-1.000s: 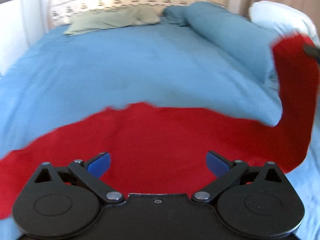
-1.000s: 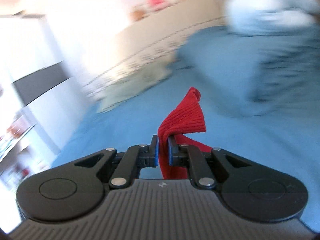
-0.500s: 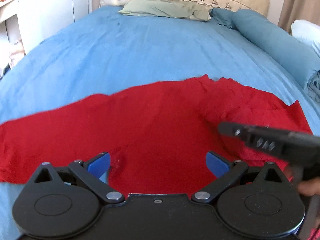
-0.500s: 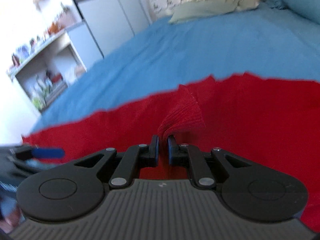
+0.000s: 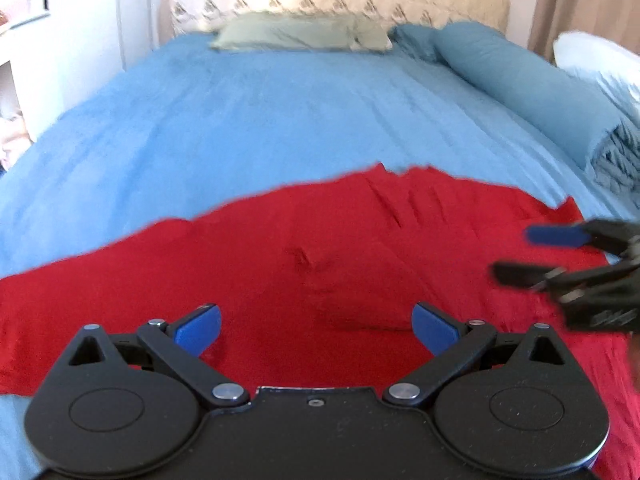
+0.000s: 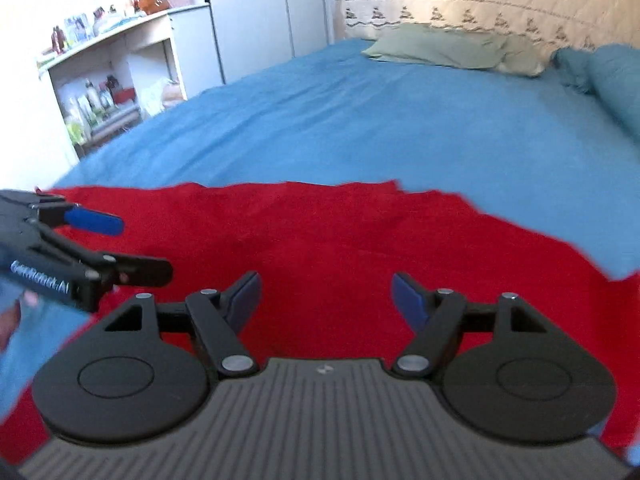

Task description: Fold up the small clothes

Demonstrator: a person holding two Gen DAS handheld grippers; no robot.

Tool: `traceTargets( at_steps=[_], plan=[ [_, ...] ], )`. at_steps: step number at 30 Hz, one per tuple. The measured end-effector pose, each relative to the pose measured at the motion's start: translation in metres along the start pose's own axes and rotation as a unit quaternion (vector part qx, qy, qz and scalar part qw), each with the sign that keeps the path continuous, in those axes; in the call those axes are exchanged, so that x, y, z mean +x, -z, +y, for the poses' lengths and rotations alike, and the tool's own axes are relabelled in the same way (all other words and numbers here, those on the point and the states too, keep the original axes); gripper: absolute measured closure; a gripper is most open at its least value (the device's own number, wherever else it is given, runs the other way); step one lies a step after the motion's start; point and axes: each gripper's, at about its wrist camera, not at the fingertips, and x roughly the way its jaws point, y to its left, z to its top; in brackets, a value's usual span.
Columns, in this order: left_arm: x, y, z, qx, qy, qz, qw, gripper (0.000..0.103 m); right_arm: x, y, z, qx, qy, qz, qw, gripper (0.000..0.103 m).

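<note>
We see a red cloth (image 5: 320,264) lying spread flat on the blue bed (image 5: 280,112). Our left gripper (image 5: 316,330) and right gripper (image 6: 326,300) both hover over the cloth, fingers spread wide and holding nothing. A green pillow (image 6: 444,46) lies near the headboard.

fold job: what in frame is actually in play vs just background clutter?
In play:
- red garment, spread on the blue bedspread
- left tongs, open
- right tongs, open

Background:
- green pillow
- blue bolster
- headboard
- shelf of bottles
</note>
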Motion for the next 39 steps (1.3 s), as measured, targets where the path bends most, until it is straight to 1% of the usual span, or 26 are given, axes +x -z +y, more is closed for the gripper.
traceTargets(
  at_steps=[2,3,5,7,8,9,11,13,14,15,16,17,18,19,20,21,22,25,29,31,33,34,39],
  plan=[
    [0.012,0.006,-0.007,-0.004,0.010,0.016,0.9998,0.000,-0.020,0.008,-0.015,0.008,0.011,-0.004,1.000,0.006],
    [0.018,0.009,-0.009,-0.014,0.015,0.022,0.9996,0.000,-0.029,0.014,-0.021,0.014,0.012,-0.005,1.000,0.005],
    [0.030,0.015,-0.011,-0.054,0.028,0.030,0.9977,0.003,-0.042,0.027,-0.030,0.026,0.014,-0.007,1.000,0.005],
    [0.040,0.020,-0.010,-0.110,0.045,0.038,0.9922,0.012,-0.052,0.042,-0.034,0.032,0.020,-0.009,0.999,0.005],
    [0.042,0.023,-0.010,-0.134,0.044,0.033,0.9895,0.012,-0.056,0.047,-0.036,0.034,0.023,-0.010,0.999,0.005],
    [0.040,0.023,-0.012,-0.143,0.039,0.022,0.9888,0.013,-0.059,0.053,-0.038,0.036,0.024,-0.010,0.999,0.005],
    [0.040,0.022,-0.020,-0.143,0.037,0.004,0.9890,0.018,-0.062,0.060,-0.039,0.042,0.024,-0.011,0.999,0.005],
    [0.045,0.019,-0.025,-0.153,0.037,-0.002,0.9876,0.028,-0.062,0.066,-0.041,0.044,0.023,-0.009,0.999,0.005],
    [0.048,0.018,-0.024,-0.163,0.037,-0.004,0.9860,0.030,-0.061,0.068,-0.041,0.043,0.025,-0.007,0.999,0.005],
    [0.051,0.017,-0.023,-0.173,0.035,-0.004,0.9843,0.035,-0.059,0.069,-0.041,0.042,0.028,-0.005,0.999,0.005],
    [0.056,0.015,-0.021,-0.185,0.031,-0.005,0.9822,0.044,-0.059,0.071,-0.042,0.043,0.031,-0.004,0.999,0.005],
    [0.059,0.012,-0.019,-0.197,0.024,-0.007,0.9802,0.048,-0.057,0.071,-0.042,0.045,0.032,-0.004,0.998,0.005],
    [0.062,0.009,-0.019,-0.203,0.018,-0.008,0.9789,0.054,-0.056,0.071,-0.043,0.048,0.032,-0.004,0.998,0.005],
    [0.064,0.007,-0.019,-0.204,0.002,-0.008,0.9789,0.064,-0.057,0.073,-0.046,0.052,0.033,-0.005,0.998,0.005],
    [0.064,0.005,-0.021,-0.199,-0.012,-0.007,0.9799,0.071,-0.057,0.075,-0.048,0.055,0.034,-0.004,0.998,0.005],
    [0.064,0.003,-0.023,-0.189,-0.028,-0.007,0.9816,0.088,-0.058,0.077,-0.050,0.056,0.037,-0.004,0.998,0.005],
    [0.065,0.001,-0.026,-0.176,-0.039,-0.006,0.9835,0.099,-0.058,0.079,-0.052,0.058,0.042,-0.004,0.997,0.005],
    [0.060,-0.002,-0.029,-0.166,-0.038,-0.018,0.9852,0.099,-0.058,0.089,-0.061,0.073,0.053,0.003,0.996,0.005],
    [0.041,-0.016,-0.027,-0.130,-0.050,-0.067,0.9880,0.099,-0.061,0.100,-0.077,0.107,0.056,0.013,0.993,0.005],
    [0.026,-0.021,-0.022,-0.113,-0.069,-0.097,0.9864,0.099,-0.065,0.103,-0.081,0.111,0.056,0.009,0.992,0.005],
    [0.018,-0.021,-0.014,-0.101,-0.090,-0.119,0.9836,0.099,-0.068,0.103,-0.083,0.110,0.058,0.008,0.992,0.005],
    [0.017,-0.019,-0.009,-0.099,-0.096,-0.121,0.9831,0.099,-0.068,0.103,-0.084,0.110,0.059,0.010,0.992,0.005],
    [0.038,-0.001,0.007,-0.098,-0.108,-0.091,0.9851,0.099,-0.065,0.102,-0.084,0.110,0.063,0.016,0.992,0.005]
  ],
)
